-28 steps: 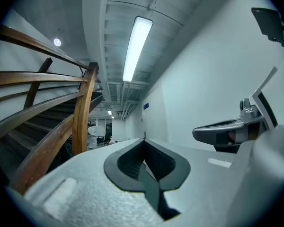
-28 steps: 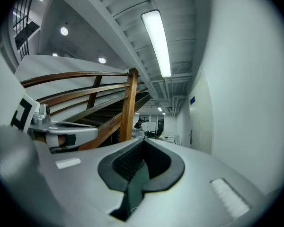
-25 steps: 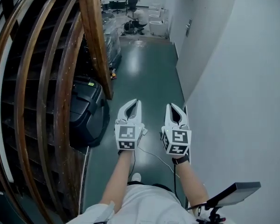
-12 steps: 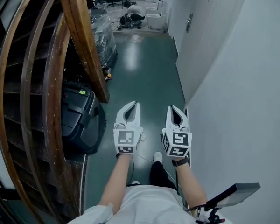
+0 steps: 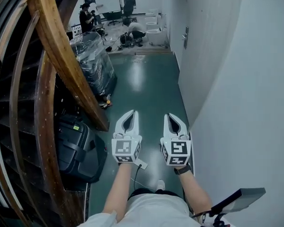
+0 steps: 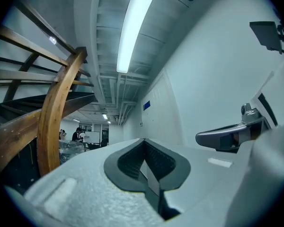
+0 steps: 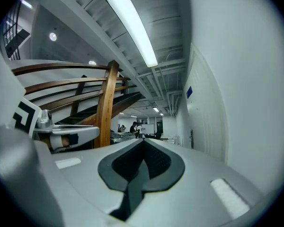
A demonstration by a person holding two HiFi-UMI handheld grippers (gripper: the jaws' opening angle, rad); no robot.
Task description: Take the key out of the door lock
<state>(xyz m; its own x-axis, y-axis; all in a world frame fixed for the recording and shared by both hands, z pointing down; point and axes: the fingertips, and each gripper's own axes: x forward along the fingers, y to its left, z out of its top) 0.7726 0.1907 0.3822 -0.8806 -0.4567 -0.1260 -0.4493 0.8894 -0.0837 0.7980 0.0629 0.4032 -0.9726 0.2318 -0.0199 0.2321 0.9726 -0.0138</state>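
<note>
I see no key and no lock. A door handle (image 5: 185, 36) sticks out of the white wall far ahead on the right; it shows small in the right gripper view too (image 7: 191, 138). My left gripper (image 5: 131, 112) and right gripper (image 5: 169, 116) are held side by side at waist height over the green floor, pointing down the corridor. The left jaws (image 6: 143, 140) look closed and are just starting to open, with nothing between them. The right jaws (image 7: 143, 141) stand shut and empty.
A curved wooden stair railing (image 5: 61, 56) fills the left side. Under it lie a black case (image 5: 75, 148) and a plastic-wrapped stack (image 5: 92, 63). People (image 5: 87, 18) and white fixtures (image 5: 157, 32) are at the corridor's far end. The white wall (image 5: 236, 103) runs close on the right.
The view has moved forward along the corridor and tilted up, so the far end and door handle show more. Both grippers sit slightly lower in the view, still side by side.
</note>
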